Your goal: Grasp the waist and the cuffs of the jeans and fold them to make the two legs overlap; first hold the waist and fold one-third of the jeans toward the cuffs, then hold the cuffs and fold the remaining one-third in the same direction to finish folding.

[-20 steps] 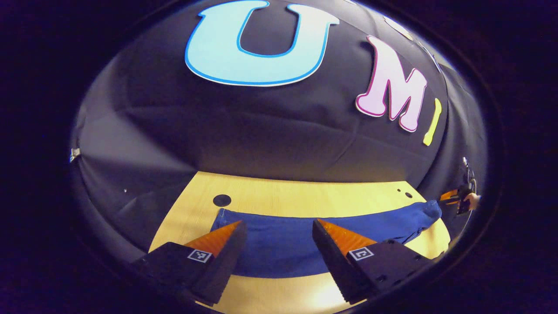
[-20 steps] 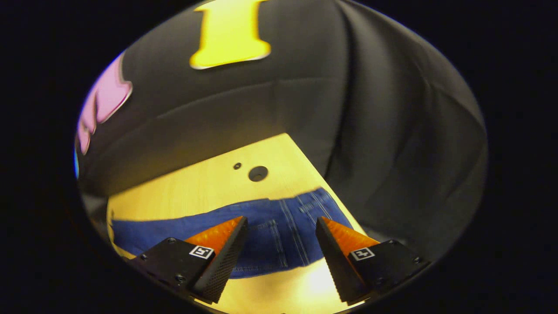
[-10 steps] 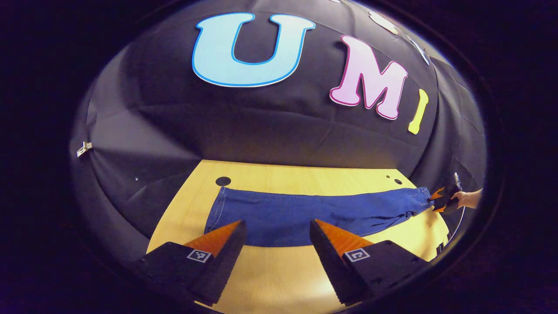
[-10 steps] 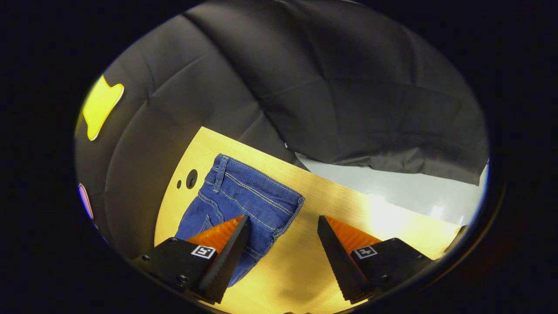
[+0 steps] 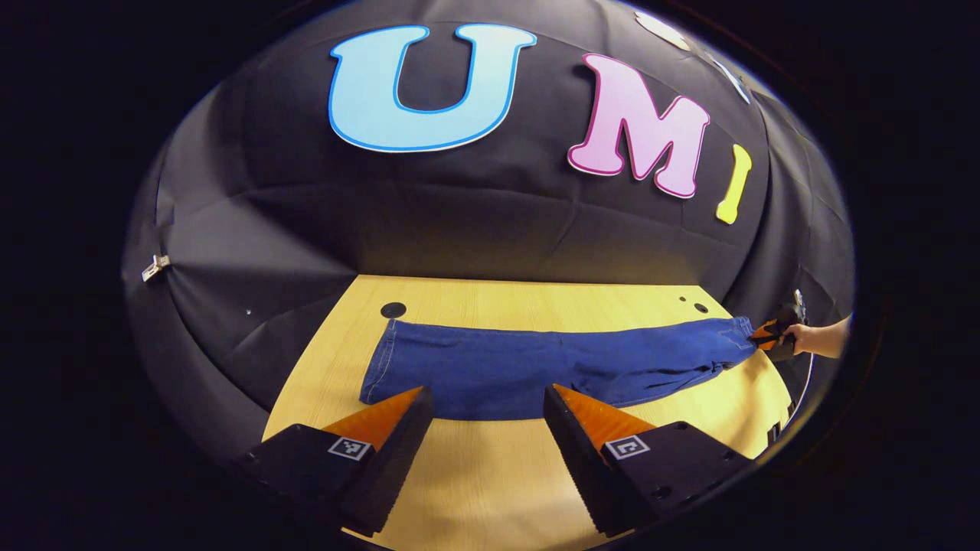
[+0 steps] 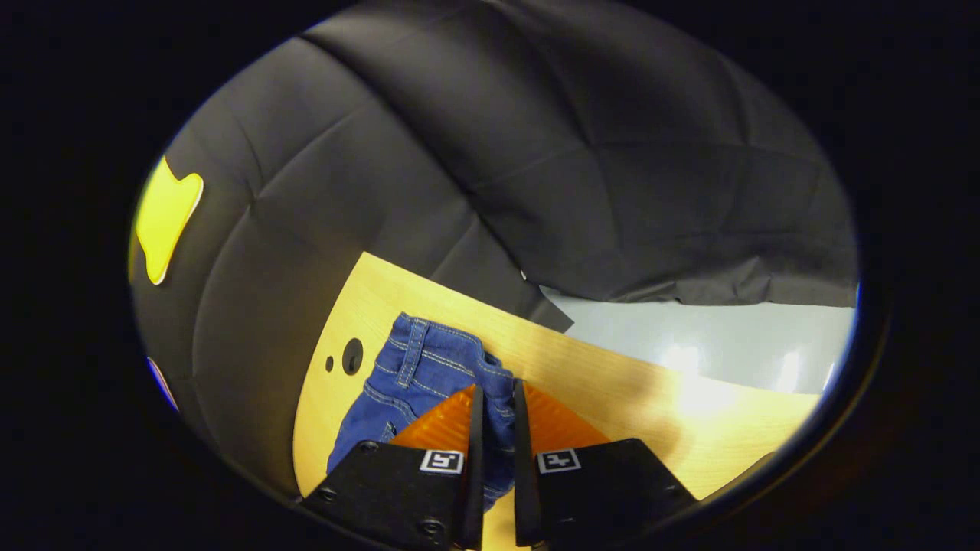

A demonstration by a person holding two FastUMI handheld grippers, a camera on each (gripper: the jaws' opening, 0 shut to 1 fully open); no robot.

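The jeans [image 5: 551,371] are lying lengthwise across the bench [image 5: 475,490]. The right gripper [image 6: 494,398] is pinching their waist [image 6: 429,360]. The left gripper [image 5: 484,402] is gaping wide just short of the cuffs [image 5: 379,371].

Right gripper now clamps the waist

The right gripper [image 6: 495,428], wide open half a second ago, now pinches the waist edge of the jeans [image 6: 417,375] between its fingers; ahead of the left gripper [image 5: 484,421], the denim lies stretched straighter.

Far off in the left gripper view the right tool [image 5: 769,337] is too tiny to make out, the hand [image 5: 804,337] holding it gets chopped at the edge, and the jeans [image 6: 429,375] run off past the right gripper view's bottom-left edge.
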